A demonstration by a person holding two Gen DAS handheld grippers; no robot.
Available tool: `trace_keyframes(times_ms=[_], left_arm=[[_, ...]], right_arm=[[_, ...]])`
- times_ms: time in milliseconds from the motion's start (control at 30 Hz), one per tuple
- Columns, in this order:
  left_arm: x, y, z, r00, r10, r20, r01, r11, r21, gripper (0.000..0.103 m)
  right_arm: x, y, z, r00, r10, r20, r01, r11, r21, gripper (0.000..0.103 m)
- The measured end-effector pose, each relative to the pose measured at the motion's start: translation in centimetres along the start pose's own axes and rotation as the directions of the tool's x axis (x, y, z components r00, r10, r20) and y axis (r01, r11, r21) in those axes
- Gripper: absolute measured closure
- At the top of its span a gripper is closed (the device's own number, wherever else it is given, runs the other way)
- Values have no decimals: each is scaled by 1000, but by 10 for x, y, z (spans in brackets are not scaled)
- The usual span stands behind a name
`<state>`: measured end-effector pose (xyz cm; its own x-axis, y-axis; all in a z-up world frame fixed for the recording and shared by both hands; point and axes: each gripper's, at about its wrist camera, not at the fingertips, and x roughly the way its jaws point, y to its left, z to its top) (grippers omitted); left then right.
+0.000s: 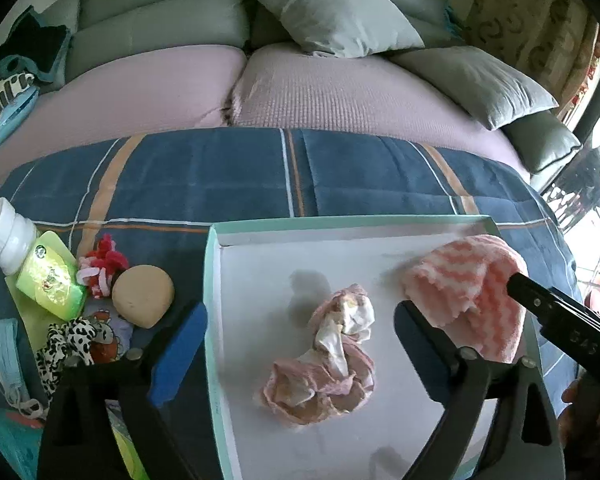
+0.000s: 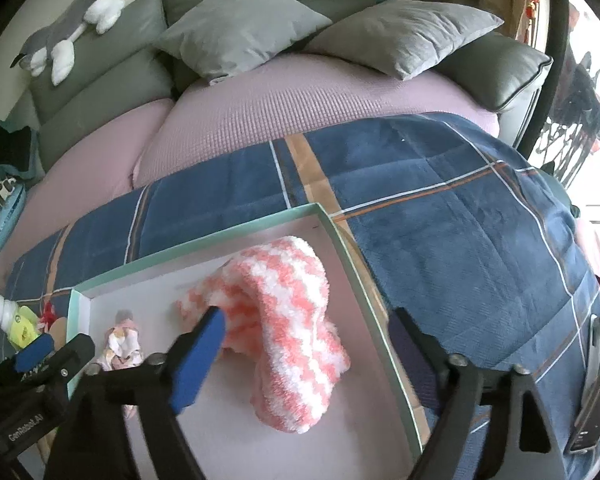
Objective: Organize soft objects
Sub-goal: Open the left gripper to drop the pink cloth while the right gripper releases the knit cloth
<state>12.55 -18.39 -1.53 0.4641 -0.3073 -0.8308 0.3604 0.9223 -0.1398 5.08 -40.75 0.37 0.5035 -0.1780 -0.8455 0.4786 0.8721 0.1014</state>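
Socks lie in the tray (image 1: 216, 320) on the blanket (image 2: 440, 208): a fuzzy sock (image 2: 284, 320) by the open right tool (image 2: 308, 360), a crumpled pair (image 1: 328, 352) between the open left tool's (image 1: 300, 352) fingers. Only the left view shows the bottle (image 1: 16, 248) (beside a sponge (image 1: 142, 294)).

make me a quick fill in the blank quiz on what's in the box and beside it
1. The fuzzy sock in the box is striped white and ____.
2. The crumpled cloth lies ____ the box.
3. The bottle left of the box has a ____ cap.
4. Both claws are ____.

Missing words: pink; inside; white; open
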Motion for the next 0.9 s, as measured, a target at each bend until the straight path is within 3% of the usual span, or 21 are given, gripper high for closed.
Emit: trace_keyframes(times_ms=[133, 633, 900], left_arm=[[0, 5, 1, 1000, -3, 3, 3, 1000, -20, 4], [-34, 21, 12, 993, 8, 119, -1, 998, -62, 4], [-48, 36, 16, 988, 4, 153, 11, 995, -99, 4]], right_arm=[[-1, -1, 1, 1000, 0, 13, 0, 1000, 11, 0], [-13, -10, 5, 999, -10, 47, 7, 998, 61, 0], [-24, 1, 6, 997, 32, 72, -36, 998, 44, 0]])
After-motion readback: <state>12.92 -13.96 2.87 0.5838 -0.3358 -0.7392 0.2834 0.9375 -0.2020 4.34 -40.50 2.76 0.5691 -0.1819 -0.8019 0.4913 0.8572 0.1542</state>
